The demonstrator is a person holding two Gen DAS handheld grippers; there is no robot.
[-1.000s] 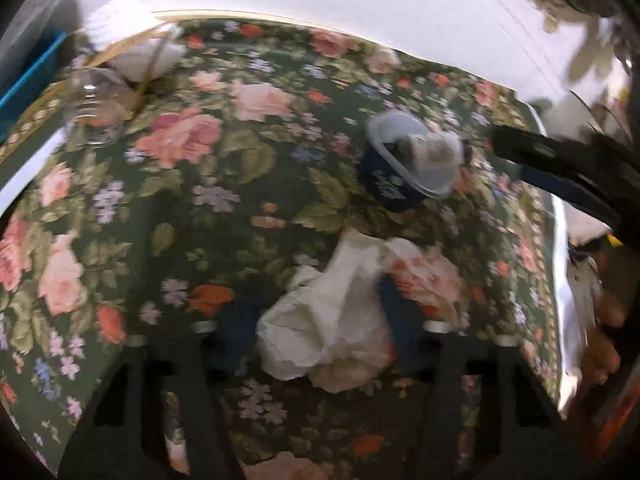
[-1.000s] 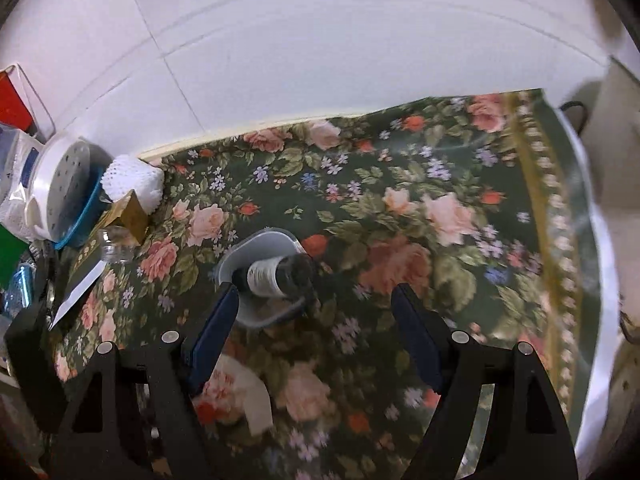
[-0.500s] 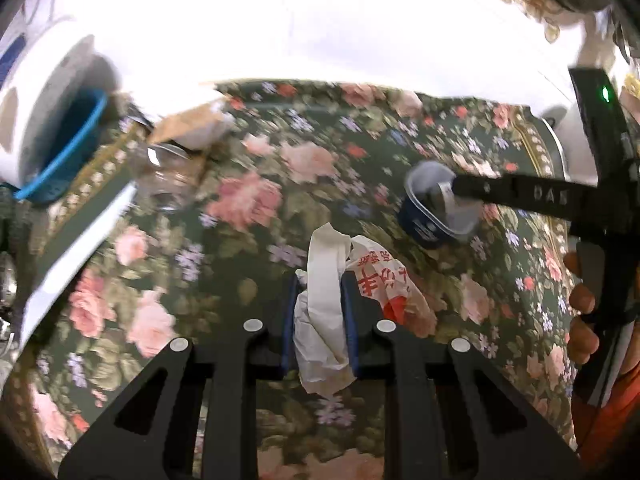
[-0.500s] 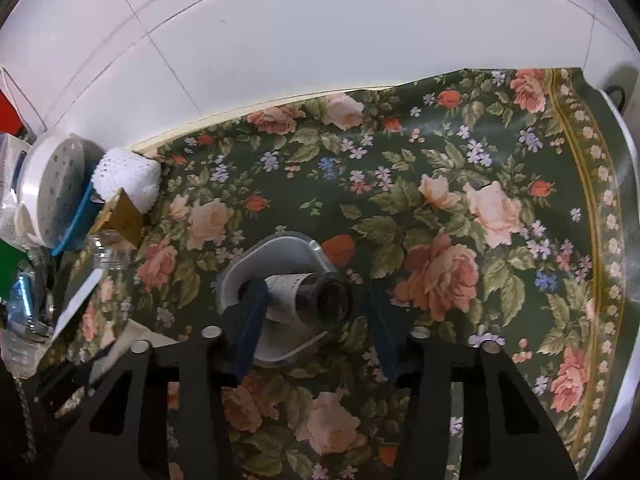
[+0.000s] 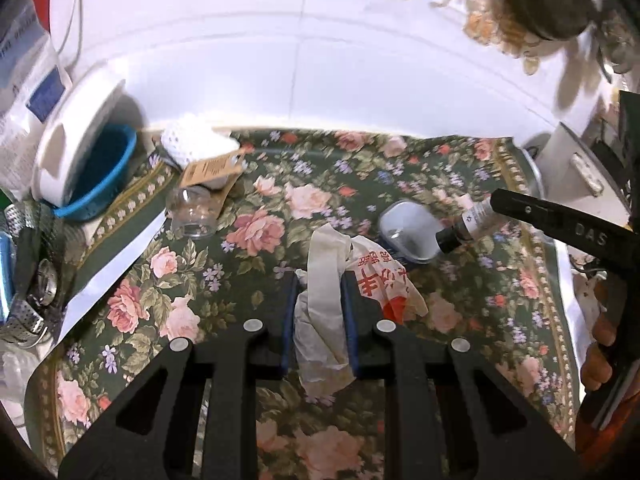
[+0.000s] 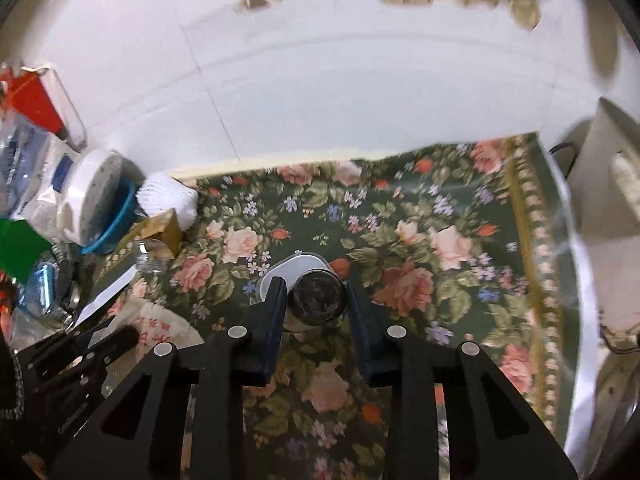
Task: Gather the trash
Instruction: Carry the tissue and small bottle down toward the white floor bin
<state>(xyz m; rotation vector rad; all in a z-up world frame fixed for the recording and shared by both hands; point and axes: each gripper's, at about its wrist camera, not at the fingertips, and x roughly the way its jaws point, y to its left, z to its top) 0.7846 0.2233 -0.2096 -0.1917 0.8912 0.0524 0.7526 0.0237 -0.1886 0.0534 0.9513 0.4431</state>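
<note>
Left wrist view: the left gripper is clamped on a crumpled white paper wrapper with red print, which was flat on the green floral tablecloth a second ago and now hangs clear of it, so that piece is collected. Just ahead to the right, the small dark glass bottle with a white label has come out of the shallow oval plastic tub, which now looks empty. The right gripper is still closing on that bottle, pads pressing its sides. Far left, an empty clear glass jar and a blue plastic bowl under a white lid.
</note>
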